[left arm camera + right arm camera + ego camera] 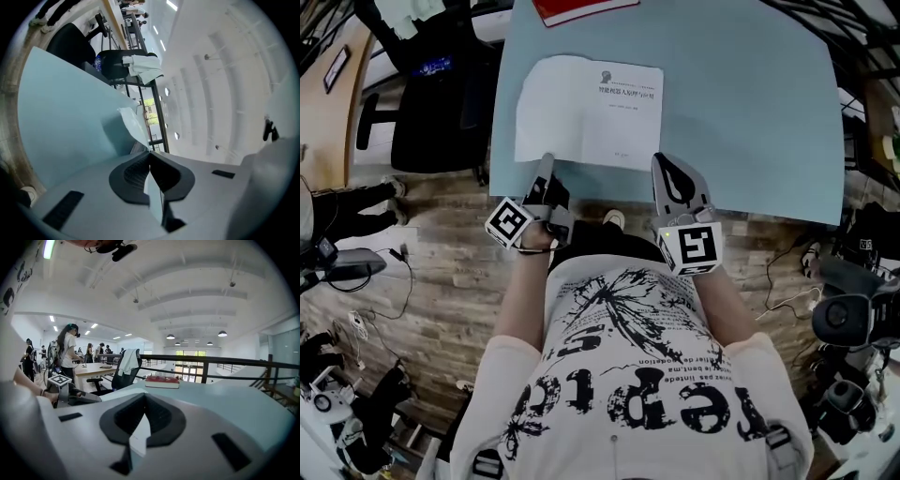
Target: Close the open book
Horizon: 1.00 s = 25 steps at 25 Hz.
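Pale blue worktop [750,112] above a wood-plank floor [441,281], seen from the head view; a black office chair [441,103] stands at its left side. The book [581,112] lies open near the front edge of the worktop, white pages up, with printed lines at the top of the right-hand page. A red book [572,9] lies closed at the far edge, well apart from it.

Left tool [546,169]: tips at the near left corner of the open book. In the left gripper view its jaws are closed together on a thin pale sheet, and a page corner [131,123] curls up just beyond them.

Right tool [668,169]: tips at the near right corner of the same book. In the right gripper view its jaws are likewise closed, with a white printed sheet [138,434] between the pads.

Both tools carry 1 marker cube [510,223] each, nearer the person.
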Tool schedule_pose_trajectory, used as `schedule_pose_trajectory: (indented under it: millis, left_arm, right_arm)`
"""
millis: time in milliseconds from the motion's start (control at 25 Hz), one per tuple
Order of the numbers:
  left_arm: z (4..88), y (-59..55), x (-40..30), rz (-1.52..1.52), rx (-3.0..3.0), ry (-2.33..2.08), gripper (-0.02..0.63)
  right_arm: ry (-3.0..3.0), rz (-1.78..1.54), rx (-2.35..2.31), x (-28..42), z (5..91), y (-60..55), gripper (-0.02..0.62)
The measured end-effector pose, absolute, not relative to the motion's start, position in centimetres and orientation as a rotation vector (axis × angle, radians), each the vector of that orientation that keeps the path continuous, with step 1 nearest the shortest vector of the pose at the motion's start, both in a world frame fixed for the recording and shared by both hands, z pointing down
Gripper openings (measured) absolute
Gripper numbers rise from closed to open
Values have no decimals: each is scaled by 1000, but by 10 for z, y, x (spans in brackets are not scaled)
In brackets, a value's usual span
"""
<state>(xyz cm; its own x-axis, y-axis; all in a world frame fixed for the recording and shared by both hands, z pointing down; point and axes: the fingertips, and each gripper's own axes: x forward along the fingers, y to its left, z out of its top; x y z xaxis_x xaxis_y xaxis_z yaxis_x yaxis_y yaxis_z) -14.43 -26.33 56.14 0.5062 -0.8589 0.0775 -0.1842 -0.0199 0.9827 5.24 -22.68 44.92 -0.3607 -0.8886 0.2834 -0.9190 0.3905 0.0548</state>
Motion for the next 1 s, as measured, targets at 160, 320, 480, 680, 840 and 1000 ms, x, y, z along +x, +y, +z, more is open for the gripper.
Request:
schedule_pose_trajectory:
  millis: [160,320,480,680,840,1000]
  left_arm:
    - [550,-260,-132,-611,1650,-948,18]
    - [544,-256,-116,-468,1786,-992,20]
    - [535,-252,-93,-383,1894,-961,18]
    - [535,-248,-65,-212,2028,-973,18]
    - [540,-247,-46,-113,2086,-969,18]
    - [551,-241,-30,72,2172,-1000,18]
  right_arm:
    - [-2393,158,1604,56,445,-226,10]
    - [-2390,165,1629,64,442,-224,9]
    - [-2393,172,1665,75,436,-223,10]
    - [-2384,185,1708,93,435,-221,10]
    - [-2371,200,1749,108,435,-223,10]
    - [-2356,217,1782,118,436,-221,9]
